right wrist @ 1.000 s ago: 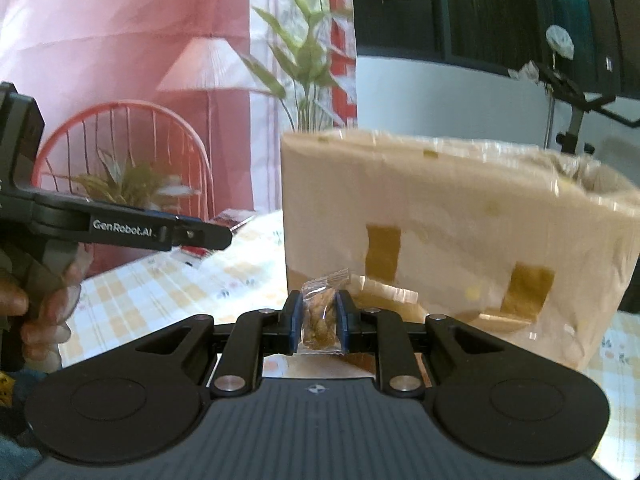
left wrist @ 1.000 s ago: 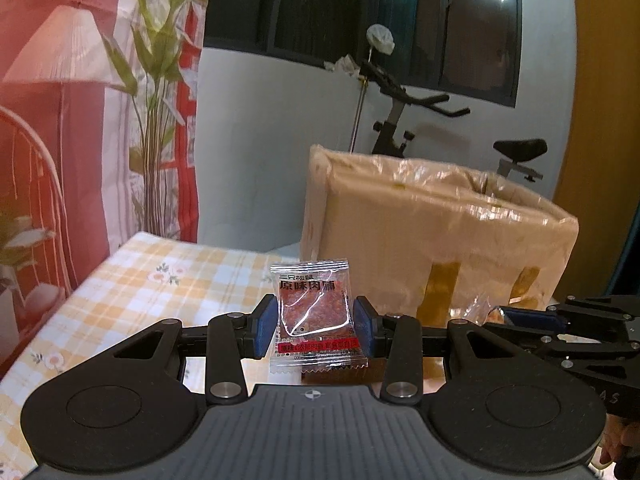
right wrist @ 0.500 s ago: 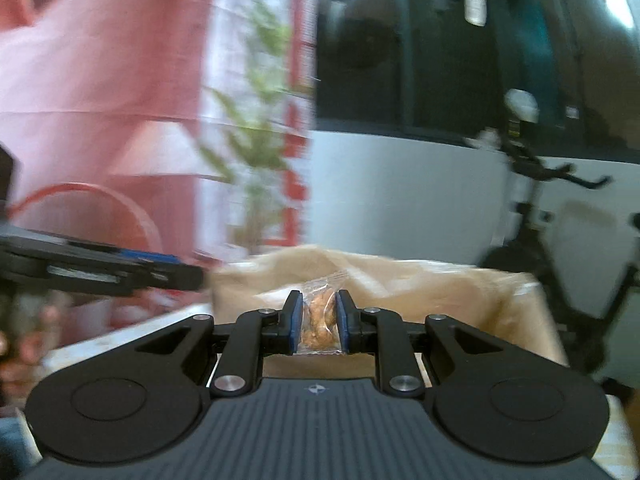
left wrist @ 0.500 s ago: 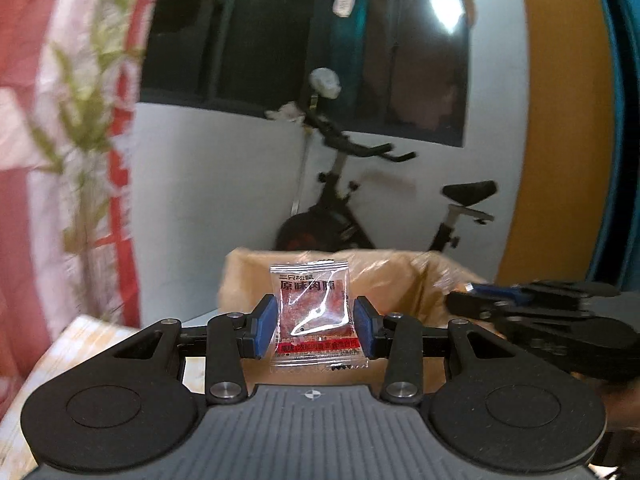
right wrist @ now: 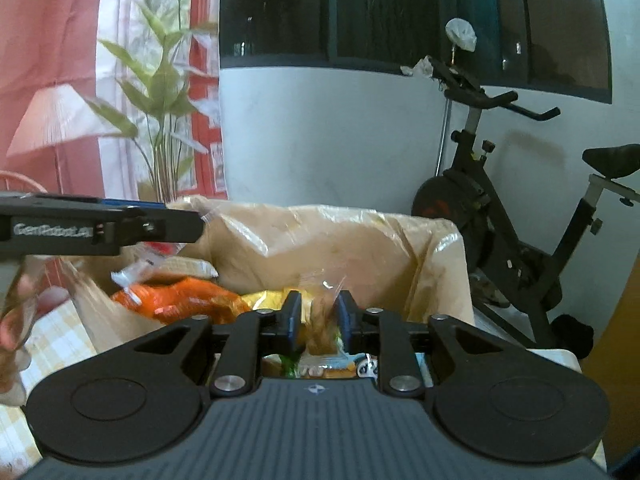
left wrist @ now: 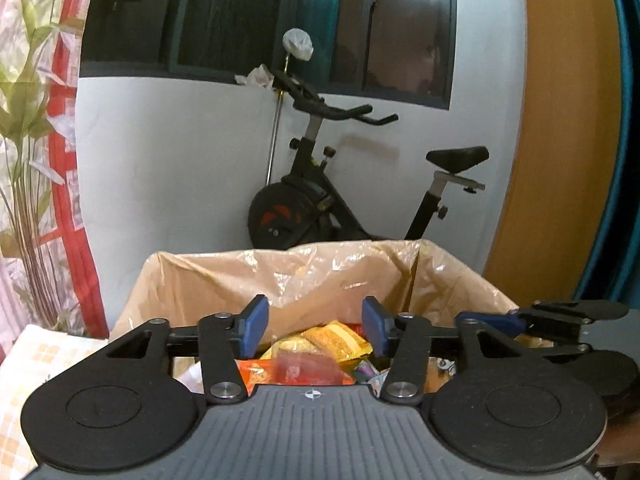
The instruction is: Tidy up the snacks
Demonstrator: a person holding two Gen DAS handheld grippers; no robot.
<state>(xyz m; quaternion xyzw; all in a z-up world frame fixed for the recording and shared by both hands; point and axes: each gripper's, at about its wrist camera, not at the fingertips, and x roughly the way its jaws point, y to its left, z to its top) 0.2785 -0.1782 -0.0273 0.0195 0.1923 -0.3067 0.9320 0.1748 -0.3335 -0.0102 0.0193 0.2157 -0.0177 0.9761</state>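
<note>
A white wall, a dark window and an exercise bike (left wrist: 360,200) are seen behind a checked tablecloth (left wrist: 36,364).

The plastic-lined cardboard box (left wrist: 320,276) stands on it, already part-filled with snack packets. A red packet (left wrist: 308,368) is seen blurred just below and nearer than the left gripper (left wrist: 314,326), apparently dropping into the box. The left jaws have just been opening and stand wide apart, nothing between them.

A small clear packet (right wrist: 322,320) lies upright between the right gripper (right wrist: 318,318) pads; those jaws have just been opening, and the blur suggests it is slipping free.

Both grippers are held over the near rim, tilted downward, left beside right.
</note>
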